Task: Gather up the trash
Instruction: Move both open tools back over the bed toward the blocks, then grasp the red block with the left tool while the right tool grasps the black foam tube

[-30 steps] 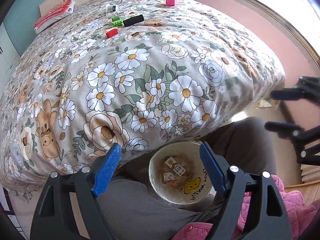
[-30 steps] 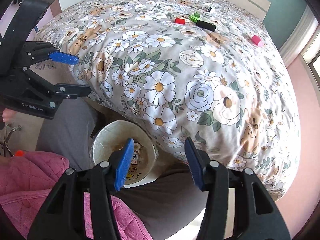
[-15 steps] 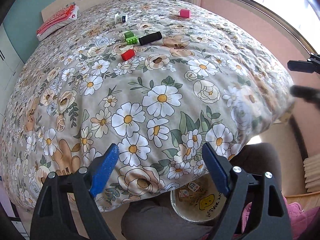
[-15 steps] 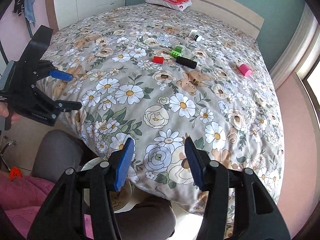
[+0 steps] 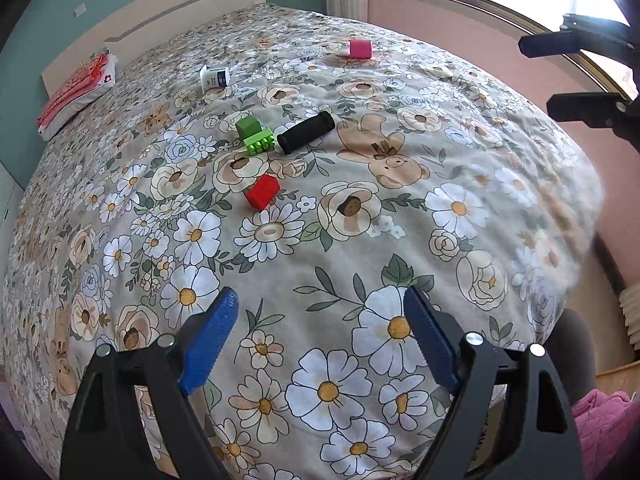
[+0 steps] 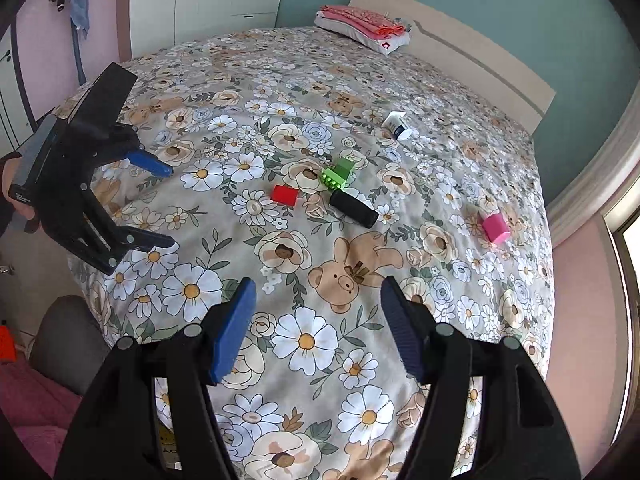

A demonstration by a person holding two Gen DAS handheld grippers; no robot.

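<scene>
While both grippers hover over bedspread (image 5: 460,152), left gripper (image 5: 320,336) fingers spread, right gripper (image 6: 318,322) likewise.

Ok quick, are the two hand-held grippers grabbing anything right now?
Left hand-held gripper: open, holding nothing, above the flowery bedspread.
Right hand-held gripper: open, holding nothing.

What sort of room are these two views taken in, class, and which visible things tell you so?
Most likely a bedroom: a large bed under a floral duvet, a headboard with folded bedding stacked by it, and a white wardrobe along the wall.
</scene>
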